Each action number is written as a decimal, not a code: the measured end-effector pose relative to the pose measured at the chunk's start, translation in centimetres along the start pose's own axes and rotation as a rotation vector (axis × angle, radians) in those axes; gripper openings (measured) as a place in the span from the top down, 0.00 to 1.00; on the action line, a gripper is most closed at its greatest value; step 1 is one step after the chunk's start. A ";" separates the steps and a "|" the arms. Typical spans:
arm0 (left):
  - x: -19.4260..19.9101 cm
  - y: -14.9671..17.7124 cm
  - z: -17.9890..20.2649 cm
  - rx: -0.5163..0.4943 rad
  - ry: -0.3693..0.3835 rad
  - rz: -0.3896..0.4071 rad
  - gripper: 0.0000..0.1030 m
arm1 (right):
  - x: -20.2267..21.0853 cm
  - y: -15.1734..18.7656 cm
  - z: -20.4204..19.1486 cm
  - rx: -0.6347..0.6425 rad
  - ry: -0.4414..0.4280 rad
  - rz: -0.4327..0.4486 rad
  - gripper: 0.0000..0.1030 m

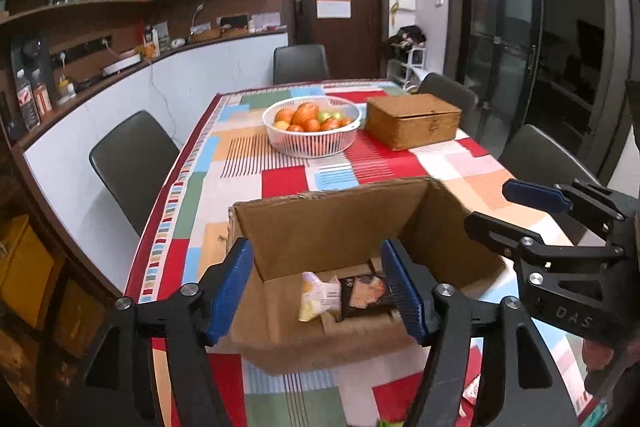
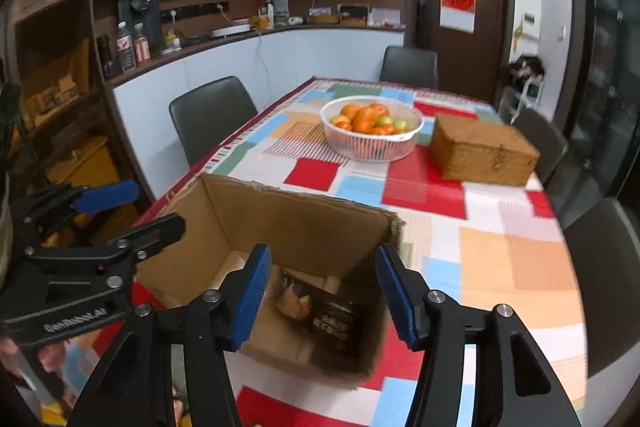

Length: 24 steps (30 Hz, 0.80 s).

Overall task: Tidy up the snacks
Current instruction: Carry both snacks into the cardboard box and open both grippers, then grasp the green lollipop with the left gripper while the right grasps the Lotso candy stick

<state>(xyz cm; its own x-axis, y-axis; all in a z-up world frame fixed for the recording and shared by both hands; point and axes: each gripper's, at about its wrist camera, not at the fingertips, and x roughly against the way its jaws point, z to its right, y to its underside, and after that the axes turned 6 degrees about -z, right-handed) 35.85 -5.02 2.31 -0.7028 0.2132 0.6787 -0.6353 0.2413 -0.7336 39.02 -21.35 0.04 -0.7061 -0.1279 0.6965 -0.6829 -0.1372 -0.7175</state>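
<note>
Snacks sit in the cardboard box (image 1: 340, 227) near the surface's (image 1: 280, 183) front edge: a dark packet (image 1: 366, 293) and a yellow-white packet (image 1: 318, 297) on its floor. My left tongs (image 1: 316, 291) and right tongs (image 2: 320, 297) hover over it, both open and empty. I'd fetch the next snack and lower it well inside the walls. Farther along stand a wicker box (image 1: 412, 121) and fruit basket (image 1: 312, 125); chairs ring the room.
</note>
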 end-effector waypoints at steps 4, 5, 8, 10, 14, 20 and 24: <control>3.0 1.9 1.3 -0.038 -0.002 0.042 0.29 | 2.9 1.5 -0.6 0.021 0.021 0.036 0.44; 3.8 2.4 1.6 -0.049 -0.001 0.053 0.29 | 3.9 2.2 -0.7 0.021 0.022 0.049 0.41; 5.7 3.9 2.6 -0.068 -0.004 0.078 0.24 | 6.0 3.7 -0.6 0.009 0.031 0.080 0.38; 6.9 5.1 3.1 -0.081 -0.001 0.090 0.21 | 7.1 4.7 -0.7 0.001 0.030 0.086 0.38; 8.2 7.6 4.1 -0.097 0.006 0.080 0.20 | 8.6 7.0 -0.8 -0.013 0.034 0.075 0.37; 8.0 11.8 4.9 -0.076 0.052 -0.017 0.20 | 9.8 10.9 -1.2 -0.043 0.082 0.035 0.36; 7.0 14.7 5.5 -0.077 0.088 -0.101 0.20 | 9.5 13.4 -1.4 -0.049 0.093 -0.015 0.36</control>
<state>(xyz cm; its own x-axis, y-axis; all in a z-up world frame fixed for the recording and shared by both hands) 19.84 -5.23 -3.93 -0.6036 0.2658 0.7516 -0.6723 0.3370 -0.6591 22.96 -23.04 -2.96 -0.7082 -0.0339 0.7052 -0.7007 -0.0895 -0.7079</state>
